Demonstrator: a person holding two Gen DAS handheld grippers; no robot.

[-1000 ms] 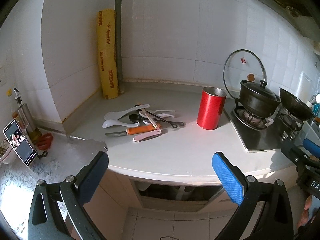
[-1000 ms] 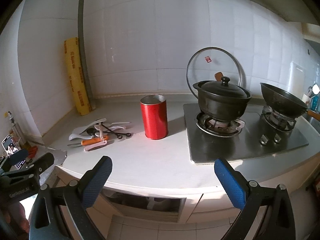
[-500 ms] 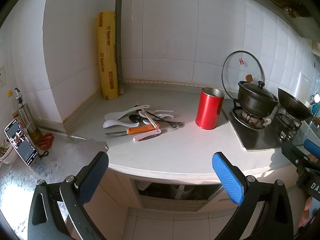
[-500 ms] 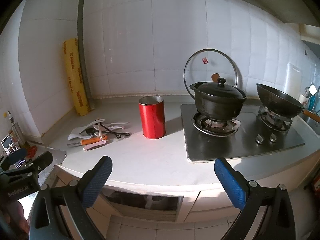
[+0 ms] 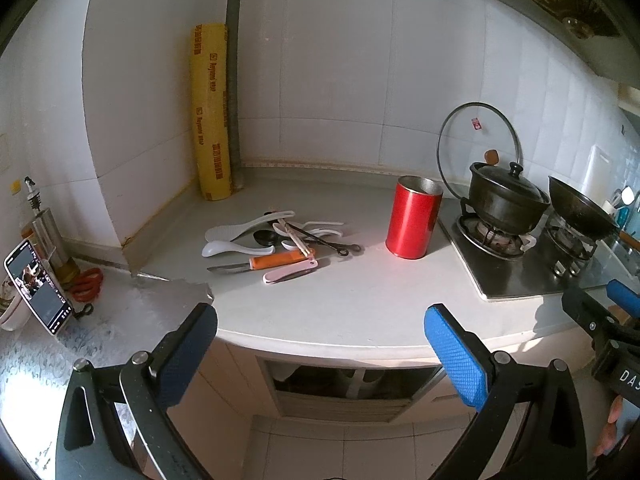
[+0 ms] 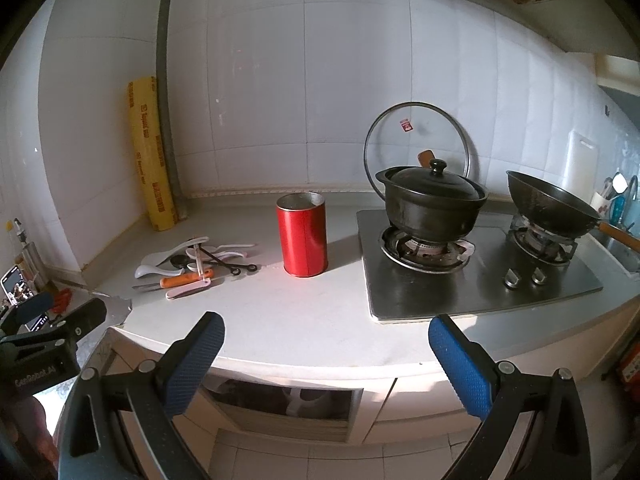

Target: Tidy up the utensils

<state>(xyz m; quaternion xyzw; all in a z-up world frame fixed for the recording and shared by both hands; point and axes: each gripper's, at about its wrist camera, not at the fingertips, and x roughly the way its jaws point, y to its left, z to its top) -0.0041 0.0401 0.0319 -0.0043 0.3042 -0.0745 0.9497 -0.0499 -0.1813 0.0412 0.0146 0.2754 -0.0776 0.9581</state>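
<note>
Left gripper [image 5: 320, 354]: yours, jaws wide apart, nothing between the blue pads, held off the bench's front edge.
Right gripper [image 6: 326, 360]: also spread wide and empty, in front of the bench edge; its tip shows at 3 o'clock in the left wrist view.
Utensils [image 5: 280, 240]: loose pile on the bench [image 5: 360, 304], at 12 o'clock from your left gripper, 10 o'clock from your right.
Pile contents: white rice paddle [image 5: 248, 227], white spoon [image 5: 230, 248], orange-handled knife [image 5: 272, 261], pink-white tool [image 5: 290, 271] nearest you, black thin utensils [image 5: 328, 242] crossing over the white ones. Several overlap and touch.
Red canister [image 6: 302, 240]: upright, open top, just at 3 o'clock of the pile, apart from it; can't see inside.
Stove [image 6: 480, 280]: at 3 o'clock of the canister, carrying a black lidded pot [image 6: 430, 204] and a wok [image 6: 548, 210].
Glass lid [image 6: 416, 140]: leaning on the wall behind the pot.
Yellow wrap roll [image 5: 211, 120]: upright in the corner, 11 o'clock from the pile.
Phone [image 5: 38, 284]: propped at far 9 o'clock, screen lit.
</note>
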